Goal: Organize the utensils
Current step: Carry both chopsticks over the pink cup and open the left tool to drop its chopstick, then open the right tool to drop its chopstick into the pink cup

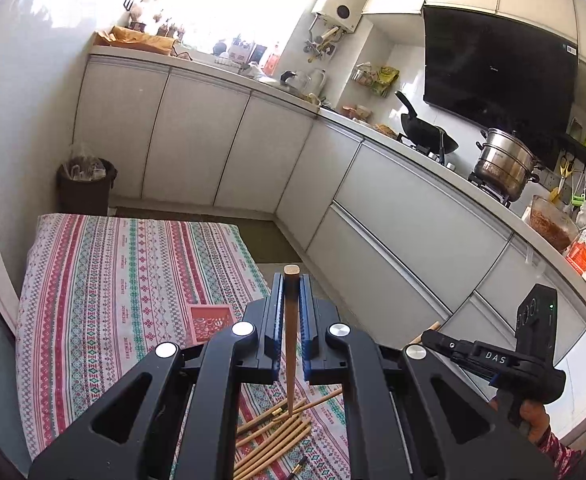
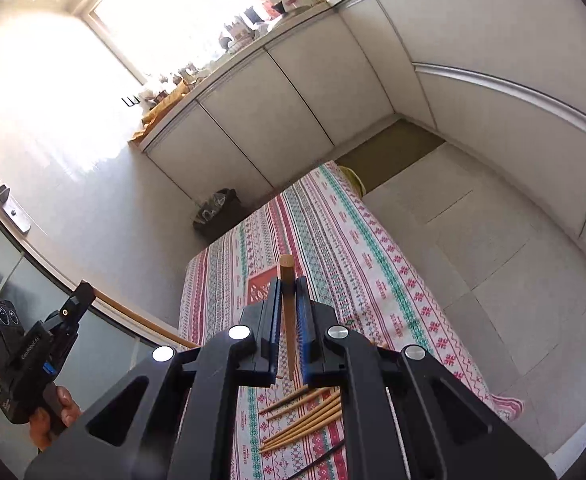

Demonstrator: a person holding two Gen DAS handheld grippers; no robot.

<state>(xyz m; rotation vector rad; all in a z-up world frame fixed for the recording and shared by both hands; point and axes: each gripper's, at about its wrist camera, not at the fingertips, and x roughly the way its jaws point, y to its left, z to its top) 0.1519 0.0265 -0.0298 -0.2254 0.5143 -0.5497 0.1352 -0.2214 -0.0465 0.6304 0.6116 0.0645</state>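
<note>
Left wrist view: the left gripper [image 1: 291,280] has its jaws closed on one wooden chopstick [image 1: 291,332], held upright between the blue pads, above the desk [image 1: 93,300] with its striped cloth. Below lies a loose pile of chopsticks [image 1: 277,436], roughly eight light ones plus two dark ones with gold bands. A pink tray [image 1: 209,320] sits just beyond the jaws. At right a hand [image 1: 533,420] holds the right gripper, marked "DAS". A wok [image 1: 429,132] and a steel pot [image 1: 505,164] stand on the stove; a dark bin [image 1: 87,188] stands by the wall.

Right wrist view: the right gripper [image 2: 291,280] is clamped on a second single chopstick [image 2: 289,320], also upright. About six chopsticks [image 2: 305,420] lie on the cloth beneath
</note>
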